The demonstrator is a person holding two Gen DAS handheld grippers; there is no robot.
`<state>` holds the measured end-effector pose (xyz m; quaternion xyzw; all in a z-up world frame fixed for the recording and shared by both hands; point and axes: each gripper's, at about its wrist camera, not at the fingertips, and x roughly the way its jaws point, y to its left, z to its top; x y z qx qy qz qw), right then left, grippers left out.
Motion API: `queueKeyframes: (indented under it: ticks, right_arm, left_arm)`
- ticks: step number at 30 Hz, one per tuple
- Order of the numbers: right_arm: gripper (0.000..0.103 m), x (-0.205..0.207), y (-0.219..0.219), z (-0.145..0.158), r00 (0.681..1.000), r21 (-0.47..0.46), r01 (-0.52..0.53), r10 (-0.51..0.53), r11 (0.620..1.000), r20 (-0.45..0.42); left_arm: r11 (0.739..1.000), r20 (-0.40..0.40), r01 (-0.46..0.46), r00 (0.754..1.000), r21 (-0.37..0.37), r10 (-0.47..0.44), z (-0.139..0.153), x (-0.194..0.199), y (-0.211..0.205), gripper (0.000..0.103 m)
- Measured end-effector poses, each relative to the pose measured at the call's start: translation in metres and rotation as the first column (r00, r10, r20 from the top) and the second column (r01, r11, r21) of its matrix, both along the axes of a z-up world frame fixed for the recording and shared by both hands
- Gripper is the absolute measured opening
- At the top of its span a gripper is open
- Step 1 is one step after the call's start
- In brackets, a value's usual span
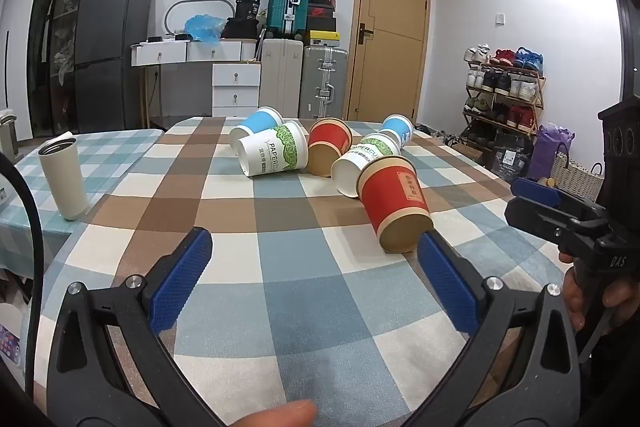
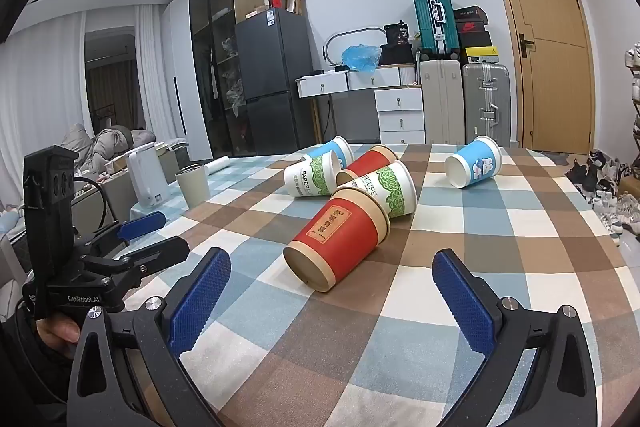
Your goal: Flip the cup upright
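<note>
We note the nearest red paper cup with brown bands [image 2: 338, 241] lying on its side on the checked tablecloth [image 2: 400, 347], its closed base toward us and its open rim pointing away into the cluster behind. In the left wrist view the same red cup [image 1: 394, 205] lies right of centre, its base just beside the tip of the left gripper's right finger; we cannot tell whether they touch. Its rim end touches a white paper cup with green leaf print [image 2: 386, 189], also on its side. Behind these lie a second red paper cup [image 2: 366, 161], another white leaf-print cup [image 2: 310, 175] and a blue paper cup [image 2: 336, 149], all tipped over and bunched together. A further blue paper cup with a cartoon print [image 2: 474, 163] lies on its side apart from the group, to the right, mouth facing us. The right gripper [image 2: 332, 297] hangs above the cloth with its blue pads spread wide, nothing between them, the red cup's base just ahead of the gap. The left gripper [image 1: 316, 283] is likewise spread wide and holds nothing. On the adjoining blue-checked cloth to the left a grey metal tumbler [image 1: 64, 179] stands upright, with a white electric kettle [image 2: 146, 175] near it. A dark fridge [image 2: 266, 83], stacked suitcases [image 2: 434, 17] and a wooden door [image 2: 544, 39] stand at the far wall.
</note>
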<state>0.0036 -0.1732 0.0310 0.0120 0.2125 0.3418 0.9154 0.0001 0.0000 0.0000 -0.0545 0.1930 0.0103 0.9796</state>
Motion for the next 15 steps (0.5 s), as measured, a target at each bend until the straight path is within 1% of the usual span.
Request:
queueKeyframes:
  ticks: [15]
  right_arm:
    - [0.103,-0.0002,0.0000,-0.0001,1.000,0.003,0.000,0.000,1.000,0.004]
  left_arm:
    - [1.000,0.006,-0.006,1.000,-0.001,0.006,-0.0001,-0.0004,0.0008,0.102]
